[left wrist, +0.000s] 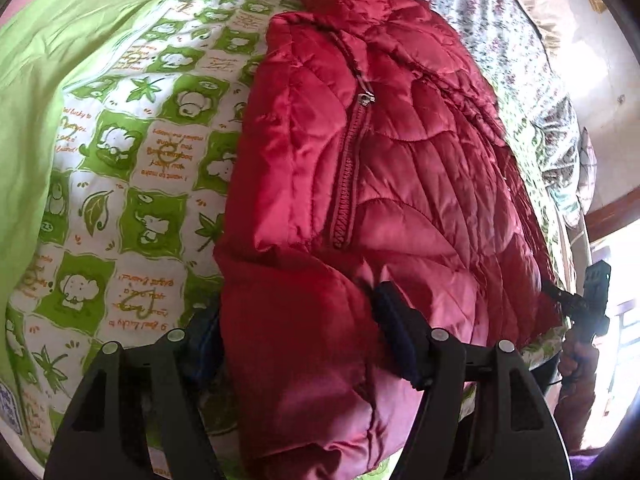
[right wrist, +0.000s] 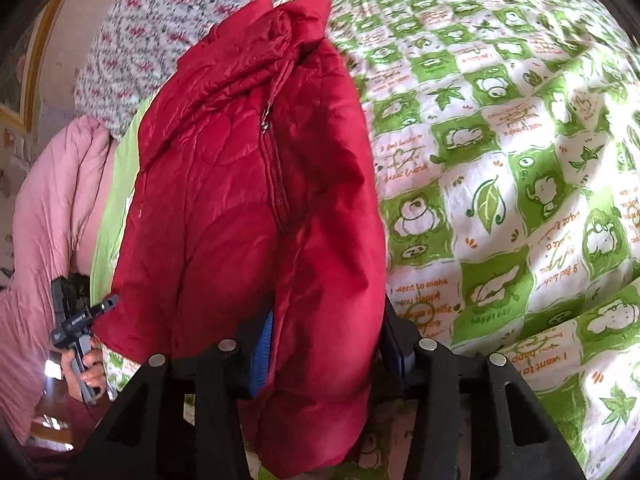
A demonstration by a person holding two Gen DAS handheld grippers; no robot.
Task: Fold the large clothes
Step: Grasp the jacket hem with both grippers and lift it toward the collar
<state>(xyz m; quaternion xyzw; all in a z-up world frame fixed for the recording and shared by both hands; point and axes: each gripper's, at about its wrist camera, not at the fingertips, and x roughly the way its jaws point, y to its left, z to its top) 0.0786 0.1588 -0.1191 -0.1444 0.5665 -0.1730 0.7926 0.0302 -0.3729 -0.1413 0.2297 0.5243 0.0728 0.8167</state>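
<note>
I have the red quilted jacket (left wrist: 360,184) lying lengthwise on the bed, over the green-and-white cartoon sheet (left wrist: 132,184), with its collar at the far end and its hem toward me. It looks already narrowed into a long strip, the zipper (left wrist: 352,168) running down the top face, so I judge the sides are folded in and the hem-to-collar fold comes next.

My left gripper (left wrist: 298,340) has its jaws closed on the hem corner on its side; puffy red fabric bulges between the blue-padded fingers (left wrist: 394,332), so the grip is deep rather than on the edge alone. My right gripper (right wrist: 326,344) bites the hem in the same way, red cloth filling the space between its jaws. In the left wrist view the right gripper shows only small at the frame's edge, so how squarely it sits on the far corner I can only guess.

Holding both near corners makes sense to me: the hem can rise as one straight line and travel toward the collar without the filling twisting. The slick shell could slide in the pads, which I think is why the bite is so deep.

A floral cover (right wrist: 160,12) lies beyond the collar, and a pink quilt (right wrist: 52,208) is bunched beside the jacket.
</note>
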